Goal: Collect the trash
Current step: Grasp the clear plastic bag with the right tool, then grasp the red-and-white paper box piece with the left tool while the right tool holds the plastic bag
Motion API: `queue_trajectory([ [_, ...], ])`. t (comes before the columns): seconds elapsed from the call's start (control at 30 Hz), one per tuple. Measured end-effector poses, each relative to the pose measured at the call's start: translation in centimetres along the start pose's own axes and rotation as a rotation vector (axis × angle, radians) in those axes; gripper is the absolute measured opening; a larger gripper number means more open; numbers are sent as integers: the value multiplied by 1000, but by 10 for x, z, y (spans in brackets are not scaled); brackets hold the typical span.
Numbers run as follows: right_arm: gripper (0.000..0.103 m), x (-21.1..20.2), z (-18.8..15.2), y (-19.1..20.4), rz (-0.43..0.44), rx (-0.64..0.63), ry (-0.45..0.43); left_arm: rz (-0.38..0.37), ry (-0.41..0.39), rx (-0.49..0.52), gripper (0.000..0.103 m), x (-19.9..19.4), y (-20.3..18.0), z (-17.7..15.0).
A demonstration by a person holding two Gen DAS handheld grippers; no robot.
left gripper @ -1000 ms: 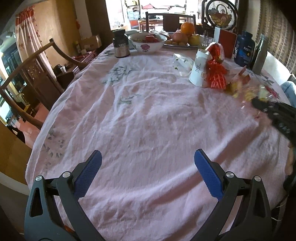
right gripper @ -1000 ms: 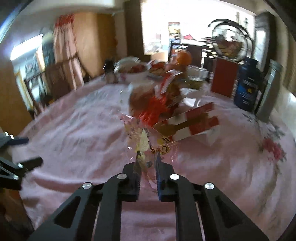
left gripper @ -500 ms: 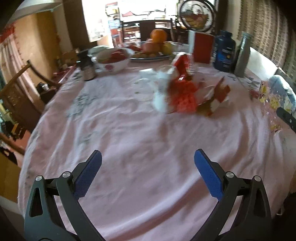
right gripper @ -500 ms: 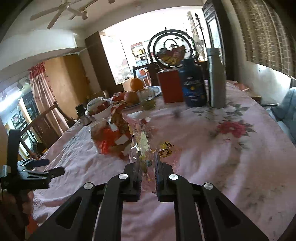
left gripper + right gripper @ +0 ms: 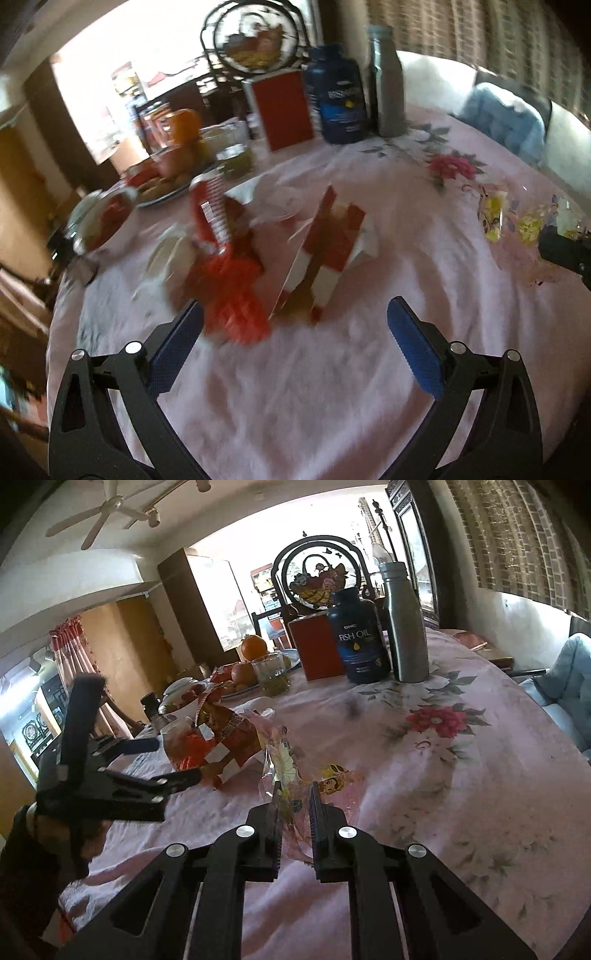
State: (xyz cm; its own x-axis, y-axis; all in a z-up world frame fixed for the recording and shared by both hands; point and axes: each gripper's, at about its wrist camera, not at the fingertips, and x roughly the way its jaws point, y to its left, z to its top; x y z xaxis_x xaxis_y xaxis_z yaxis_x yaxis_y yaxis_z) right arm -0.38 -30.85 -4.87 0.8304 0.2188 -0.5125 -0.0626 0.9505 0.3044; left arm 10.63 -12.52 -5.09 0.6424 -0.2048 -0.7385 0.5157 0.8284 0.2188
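My right gripper [image 5: 293, 794] is shut on a clear plastic wrapper [image 5: 284, 760] with yellow cartoon prints, low over the pink tablecloth; the wrapper also shows in the left wrist view [image 5: 495, 218] at the right edge. My left gripper [image 5: 295, 314] is open and empty, just short of a red and white torn carton [image 5: 325, 251] and a red mesh bag [image 5: 232, 295]. A white paper cup [image 5: 166, 258] lies beside the mesh. In the right wrist view the left gripper [image 5: 166, 760] is at the left, next to the carton [image 5: 236, 738].
At the back stand a blue fish oil bottle [image 5: 358, 638], a grey metal bottle [image 5: 404, 624], a red box [image 5: 317, 650], a glass [image 5: 271, 672], a fruit plate with an orange [image 5: 253, 646] and a bowl [image 5: 103, 221]. The tablecloth [image 5: 461, 794] ends at the right near a blue cushion [image 5: 569, 675].
My left gripper has moved forward and to the right, closer to the carton and red mesh. My right gripper, still holding the wrapper, has drawn back toward the table's right side.
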Motion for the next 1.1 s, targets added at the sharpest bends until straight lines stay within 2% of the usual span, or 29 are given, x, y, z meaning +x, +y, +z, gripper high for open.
queue_trajectory([
  [0.07,14,0,0,-3,0,9,0,-5,13,38,86,10,-2,9],
  [0.2,14,2,-1,-10,5,23,4,-7,42,89,69,28,-2,22],
  [0.23,14,2,-2,-11,6,24,3,-14,56,97,63,34,-1,24],
  [0.37,14,2,-1,-14,11,29,-2,-40,97,89,53,51,4,30],
  [0.47,14,3,0,-15,17,35,-2,-50,122,106,39,63,2,33],
  [0.6,14,4,-2,-15,25,37,0,-65,145,125,11,76,-2,35],
  [0.87,14,10,-1,-13,-2,30,24,-47,147,148,10,82,-5,34],
  [0.93,16,12,-1,-13,-19,24,30,-43,168,136,14,85,-2,33],
  [1.1,16,20,-1,-13,-56,15,58,-25,182,137,15,88,3,29],
])
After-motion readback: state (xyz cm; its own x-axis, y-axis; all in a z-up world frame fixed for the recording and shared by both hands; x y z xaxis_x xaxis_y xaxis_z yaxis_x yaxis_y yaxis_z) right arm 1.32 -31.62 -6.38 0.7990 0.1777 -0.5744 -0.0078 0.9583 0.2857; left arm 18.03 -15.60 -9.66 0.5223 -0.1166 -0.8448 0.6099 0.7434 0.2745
